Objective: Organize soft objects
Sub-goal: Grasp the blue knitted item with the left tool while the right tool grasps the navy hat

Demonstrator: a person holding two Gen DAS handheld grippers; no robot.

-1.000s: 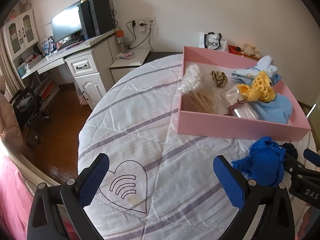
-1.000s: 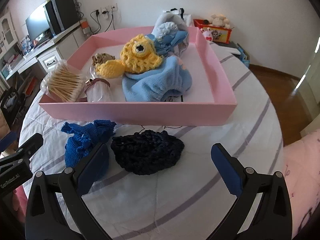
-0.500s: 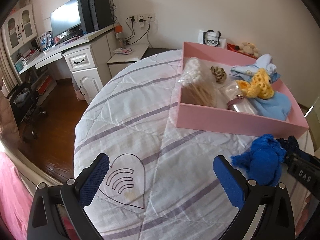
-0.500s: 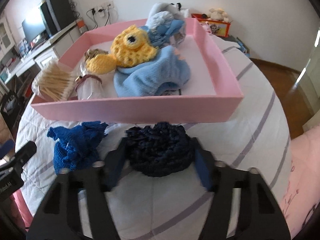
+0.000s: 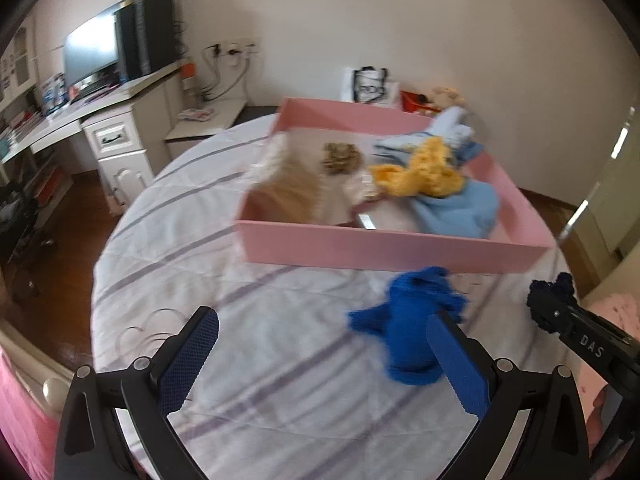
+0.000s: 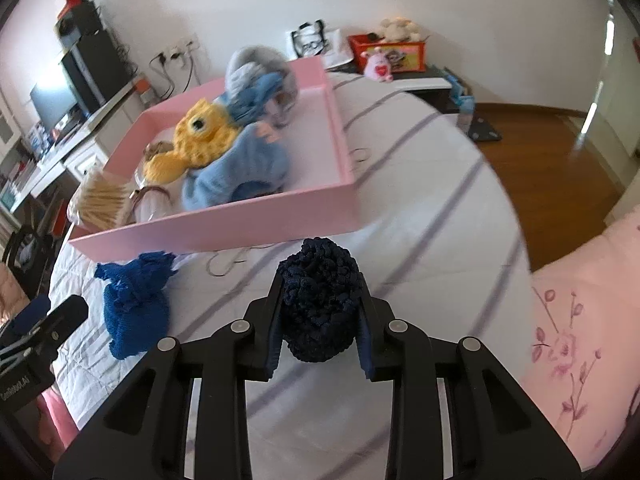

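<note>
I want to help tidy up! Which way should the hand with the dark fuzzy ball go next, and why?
Probably carry it forward and over the pink tray. The right gripper has its jaws closing on the dark navy knit piece, and the other soft things, like the yellow crochet toy, already lie inside that tray.

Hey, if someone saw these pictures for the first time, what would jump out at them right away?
First, the dark navy crocheted piece bunched between the right gripper, whose jaws are closing on it, near the bottom middle of the right wrist view. Just beyond it sits the pink tray on the striped bedspread, with a yellow crocheted toy inside. A bright blue knitted piece lies on the bedspread before the tray, by the open left gripper.
</note>
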